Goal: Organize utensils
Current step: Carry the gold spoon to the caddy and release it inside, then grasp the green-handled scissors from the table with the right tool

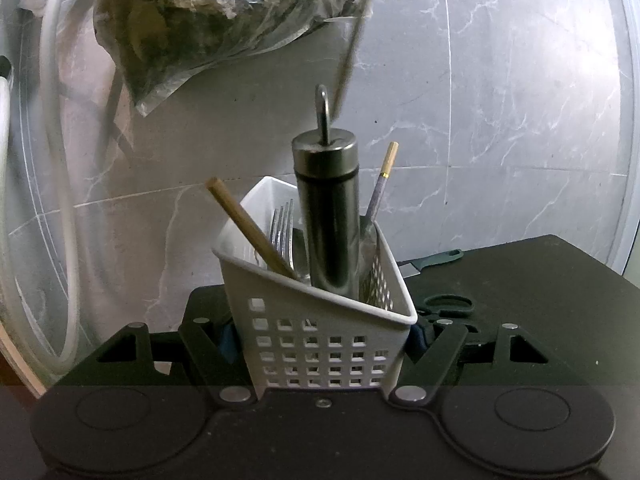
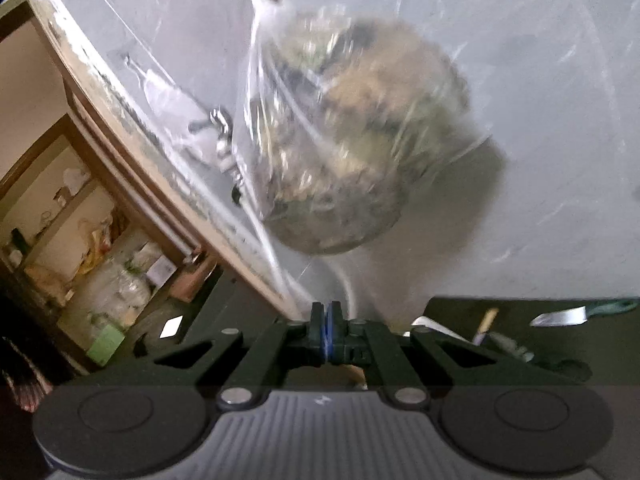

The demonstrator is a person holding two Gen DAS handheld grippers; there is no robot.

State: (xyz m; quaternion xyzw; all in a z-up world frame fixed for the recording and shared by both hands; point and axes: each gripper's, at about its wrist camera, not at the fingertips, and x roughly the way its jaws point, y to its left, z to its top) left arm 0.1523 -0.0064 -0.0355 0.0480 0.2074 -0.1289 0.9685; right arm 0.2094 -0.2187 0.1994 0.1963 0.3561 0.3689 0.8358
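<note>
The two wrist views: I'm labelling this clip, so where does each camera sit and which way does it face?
Left wrist: sits behind the left gripper, level toward the marble wall; its fingers clamp the white utensil caddy.
Right wrist: sits behind the right gripper, tilted upward at the wall; fingers closed, nothing visibly held.
Shared: the hanging plastic bag and the green-handled knife.

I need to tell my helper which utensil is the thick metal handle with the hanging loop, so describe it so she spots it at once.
Find the white perforated caddy gripped by the left hand-held gripper before the marble wall. The steel handle stands upright at its centre, between the forks and a slim gold-tipped chopstick. It alone is a fat cylinder topped with a ring.
</note>
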